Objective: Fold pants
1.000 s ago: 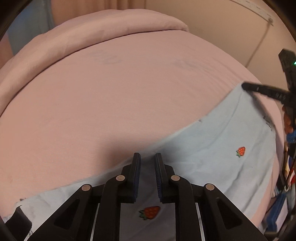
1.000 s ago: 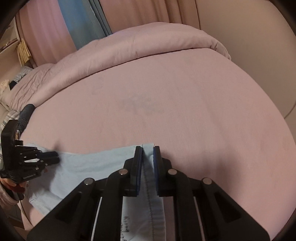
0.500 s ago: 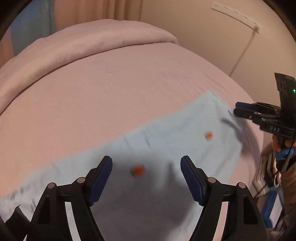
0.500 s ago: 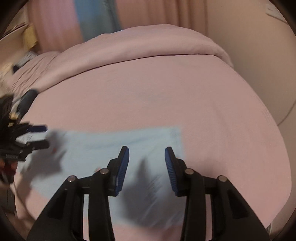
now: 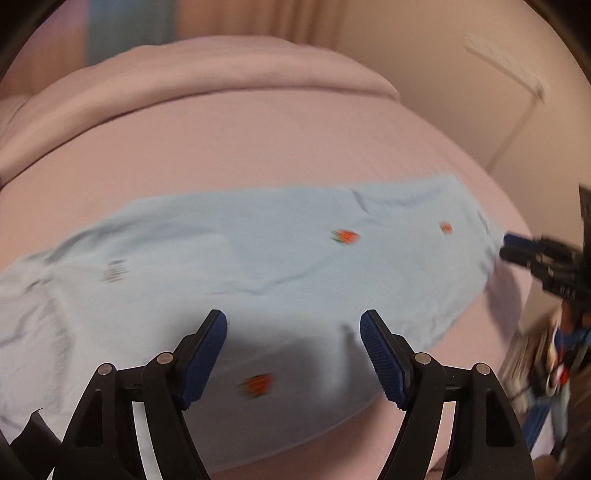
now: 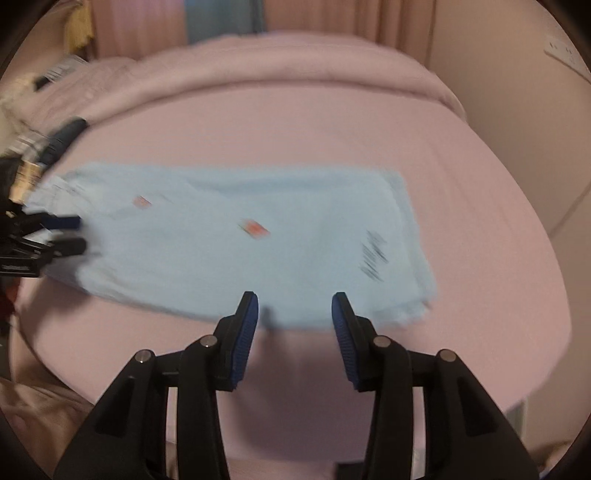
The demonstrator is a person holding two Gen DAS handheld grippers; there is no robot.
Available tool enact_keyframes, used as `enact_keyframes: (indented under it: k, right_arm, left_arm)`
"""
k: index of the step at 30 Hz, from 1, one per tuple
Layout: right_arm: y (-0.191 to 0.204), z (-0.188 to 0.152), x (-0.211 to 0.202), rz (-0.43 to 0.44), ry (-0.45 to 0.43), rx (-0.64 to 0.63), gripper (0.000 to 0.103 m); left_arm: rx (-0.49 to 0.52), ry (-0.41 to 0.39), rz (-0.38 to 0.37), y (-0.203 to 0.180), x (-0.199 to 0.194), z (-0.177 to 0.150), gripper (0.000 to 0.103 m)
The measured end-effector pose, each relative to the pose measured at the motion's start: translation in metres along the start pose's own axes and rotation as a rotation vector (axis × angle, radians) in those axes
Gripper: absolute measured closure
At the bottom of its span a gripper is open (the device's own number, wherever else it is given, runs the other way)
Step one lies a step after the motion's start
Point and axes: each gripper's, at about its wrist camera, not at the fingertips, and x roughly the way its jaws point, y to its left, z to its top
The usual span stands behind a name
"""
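Home bedroom. Bed (image 6: 295, 122) with pink sheet takes up most of both views, rolled pink duvet (image 6: 314, 62) along its far edge, pink curtains (image 6: 140, 26) behind, wall power strip (image 6: 565, 51) at right, clutter at left bedside.

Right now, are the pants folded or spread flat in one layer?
Folded: the light blue pants lie as a long strip on the pink bed, with stacked layer edges at the strip's right end.
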Motion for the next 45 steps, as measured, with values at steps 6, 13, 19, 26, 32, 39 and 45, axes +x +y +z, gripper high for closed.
enact_keyframes:
  k: [6, 13, 19, 26, 32, 39, 45]
  right_arm:
    - [0.061, 0.020, 0.025, 0.134, -0.041, -0.018, 0.063]
    - [0.120, -0.017, 0.058, 0.075, 0.040, -0.151, 0.062]
    - [0.120, 0.002, 0.043, 0.129, 0.069, -0.063, 0.060]
    - [0.174, 0.010, 0.073, 0.213, 0.082, -0.124, 0.058]
    - [0.181, 0.012, 0.085, 0.217, 0.109, -0.095, 0.054]
    - [0.074, 0.000, 0.027, 0.275, -0.062, 0.318, 0.049]
    - [-0.032, -0.061, 0.000, 0.219, -0.131, 0.759, 0.046]
  left_arm:
    - [-0.190, -0.080, 0.110, 0.074, -0.037, -0.019, 0.027]
    - [-0.298, -0.056, 0.200, 0.136, -0.039, -0.059, 0.028]
    - [-0.325, -0.218, 0.244, 0.163, -0.094, -0.051, 0.028]
    - [-0.379, -0.119, 0.310, 0.232, -0.072, -0.068, 0.028]
    - [-0.337, -0.081, 0.356, 0.207, -0.067, -0.045, 0.027]
    - [-0.492, -0.213, 0.219, 0.196, -0.093, -0.038, 0.023]
    - [-0.640, -0.320, 0.345, 0.202, -0.109, -0.022, 0.023]
